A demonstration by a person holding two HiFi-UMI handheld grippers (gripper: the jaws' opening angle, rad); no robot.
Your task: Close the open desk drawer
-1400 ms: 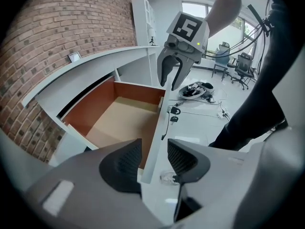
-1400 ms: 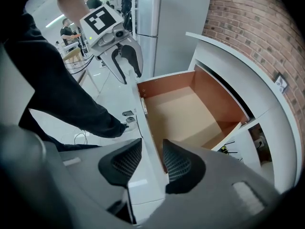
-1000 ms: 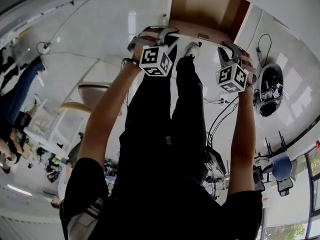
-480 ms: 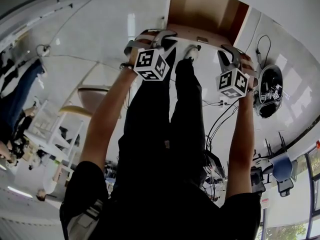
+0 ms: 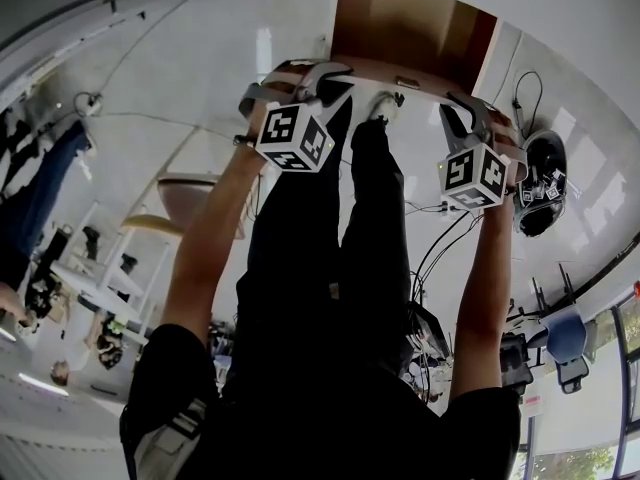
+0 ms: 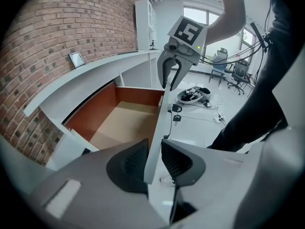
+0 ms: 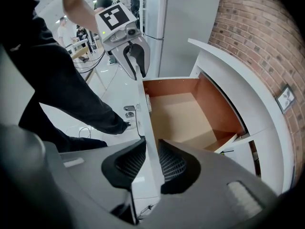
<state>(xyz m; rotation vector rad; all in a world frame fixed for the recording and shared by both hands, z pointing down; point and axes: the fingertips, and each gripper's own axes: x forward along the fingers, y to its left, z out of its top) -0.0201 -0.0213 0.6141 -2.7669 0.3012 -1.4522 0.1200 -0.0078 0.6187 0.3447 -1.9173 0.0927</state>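
Note:
The desk drawer (image 5: pixel 410 28) stands pulled out, with brown sides and a pale bare bottom (image 6: pixel 124 123). Its white front panel (image 6: pixel 161 123) runs between both pairs of jaws. My left gripper (image 6: pixel 153 144) straddles the panel's top edge near one end, pads against both faces. My right gripper (image 7: pixel 152 144) clamps the same panel (image 7: pixel 144 113) near the other end. In the head view the left gripper (image 5: pixel 325 71) and the right gripper (image 5: pixel 462 103) sit on the front edge, well apart. Each gripper view also shows the other: the right gripper (image 6: pixel 171 78), the left gripper (image 7: pixel 136 63).
The curved white desk top (image 6: pixel 95 70) overhangs the drawer against a brick wall (image 7: pixel 257 42). Keys (image 7: pixel 129 111) hang from the panel's outer face. The person's dark legs (image 5: pixel 340 218) stand close to the front. A black helmet (image 5: pixel 535 183) and cables lie on the floor at the right.
Both grippers have risen a little toward the head camera, still on the drawer's front panel. The drawer looks as far open as before.

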